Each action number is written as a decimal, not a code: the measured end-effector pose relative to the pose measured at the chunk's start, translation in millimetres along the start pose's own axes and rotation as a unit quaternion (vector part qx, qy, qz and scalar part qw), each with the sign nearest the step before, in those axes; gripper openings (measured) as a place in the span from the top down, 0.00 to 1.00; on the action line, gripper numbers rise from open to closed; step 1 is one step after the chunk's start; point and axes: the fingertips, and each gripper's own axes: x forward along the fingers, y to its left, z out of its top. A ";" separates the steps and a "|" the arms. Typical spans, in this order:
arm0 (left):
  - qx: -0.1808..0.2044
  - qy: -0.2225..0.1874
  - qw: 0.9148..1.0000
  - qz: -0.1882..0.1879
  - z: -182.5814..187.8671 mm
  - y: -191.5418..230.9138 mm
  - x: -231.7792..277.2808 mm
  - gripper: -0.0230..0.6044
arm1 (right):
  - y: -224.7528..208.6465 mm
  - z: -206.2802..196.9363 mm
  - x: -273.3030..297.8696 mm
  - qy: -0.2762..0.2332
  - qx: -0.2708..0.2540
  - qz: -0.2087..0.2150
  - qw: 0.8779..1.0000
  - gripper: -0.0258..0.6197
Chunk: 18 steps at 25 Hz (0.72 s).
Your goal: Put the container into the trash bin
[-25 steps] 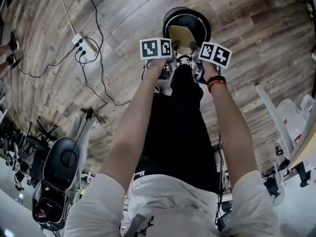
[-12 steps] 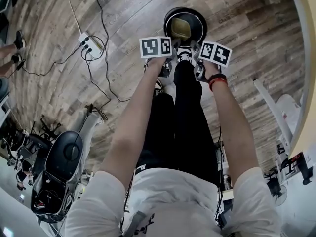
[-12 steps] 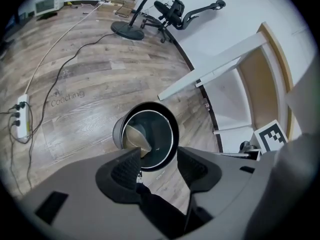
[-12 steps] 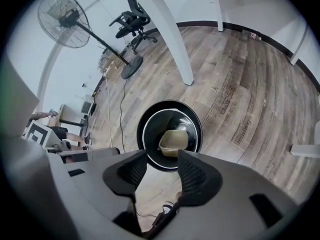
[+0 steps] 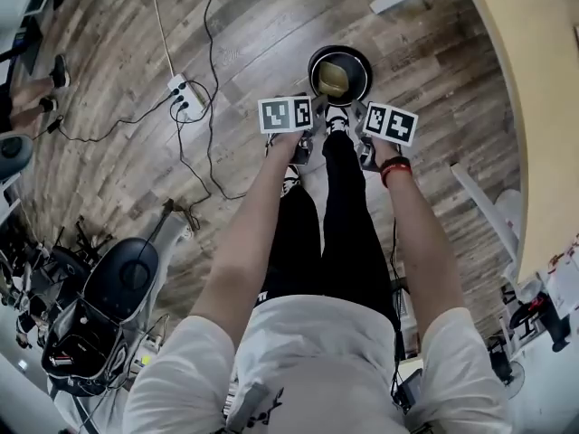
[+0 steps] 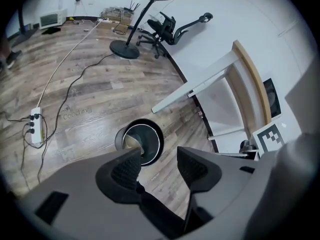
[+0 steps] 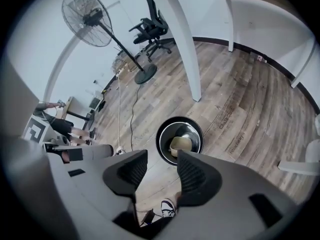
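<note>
Right gripper view is showing the tan, boxy container (image 7: 181, 144) lying inside the round black trash bin (image 7: 160, 134), at one o'clock beyond the ribbed fingers (image 7: 131, 171); right gripper (image 7: 162, 158) and left gripper (image 6: 159, 156) are both gaping wide, empty.

Shirt (image 5: 312, 351): white, loose, short-sleeved; dark print at the lower hem.
Sleeves (image 5: 176, 369): white, wide, ending above the elbow.
Trousers (image 5: 336, 233): black, full length; small white mark on the left thigh.
Shoes (image 5: 336, 121): white trainers with black panels.
Wristband (image 5: 394, 165): on the right wrist, a black band next to a red band.
Left gripper (image 6: 160, 166): matt grey moulded body with two dark grey jaws.
Pads (image 6: 126, 170): dark faces, finely ribbed.
Right gripper (image 7: 162, 171): same grey moulded body, same dark ribbed jaws.
Marker cubes (image 5: 286, 114): white faces printed with black square patterns; one cube on each gripper.
</note>
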 end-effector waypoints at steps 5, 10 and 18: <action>-0.006 -0.030 0.999 0.011 0.2 -13.6 -75.3 0.59 | 52.7 4.3 -54.8 -0.018 -0.035 0.014 0.999 0.66; -0.025 -0.081 0.996 0.036 6.1 -17.6 -157.4 0.59 | 117.3 16.5 -105.7 -0.030 -0.086 0.044 0.995 0.66; -0.069 -0.198 0.975 0.075 21.5 -30.1 -290.7 0.59 | 235.6 30.6 -177.3 -0.050 -0.210 0.099 0.971 0.68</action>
